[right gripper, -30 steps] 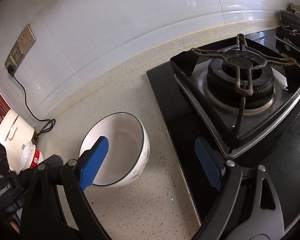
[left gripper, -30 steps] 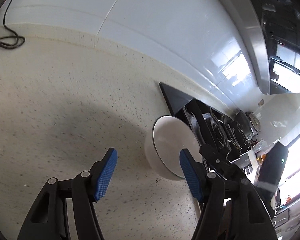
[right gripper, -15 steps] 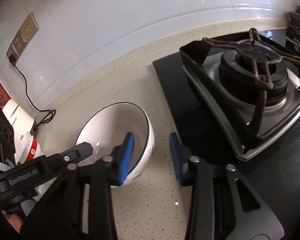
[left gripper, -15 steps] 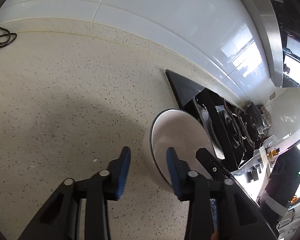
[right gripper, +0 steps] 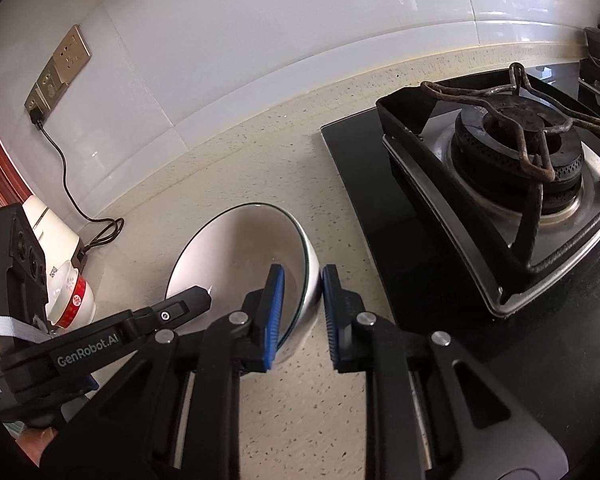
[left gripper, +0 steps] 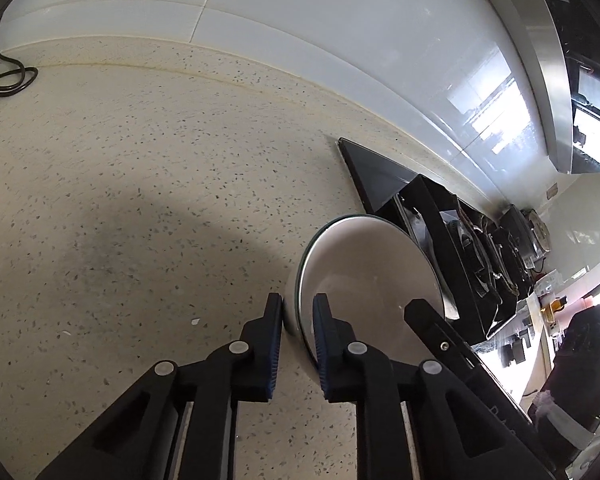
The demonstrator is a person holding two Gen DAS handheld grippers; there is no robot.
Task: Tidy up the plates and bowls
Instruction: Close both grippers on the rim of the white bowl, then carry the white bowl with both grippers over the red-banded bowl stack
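A white bowl (left gripper: 364, 264) with a thin dark green rim stands on the speckled countertop, beside the black stove; it also shows in the right wrist view (right gripper: 236, 252). My left gripper (left gripper: 298, 340) is shut on the bowl's left rim, one blue pad outside and one inside. My right gripper (right gripper: 300, 316) is shut on the bowl's right rim, with the wall between its blue pads. The other gripper's black finger shows in each view over the bowl.
A black gas stove (right gripper: 500, 184) with a rusty pot stand lies right of the bowl. A white appliance and a red-and-white cup (right gripper: 72, 300) stand at the left, with a black cable (right gripper: 84, 216) to a wall socket. The tiled wall runs behind.
Both grippers have moved in on the bowl and closed from wide open onto opposite sides of its rim. The bowl has stayed in place.
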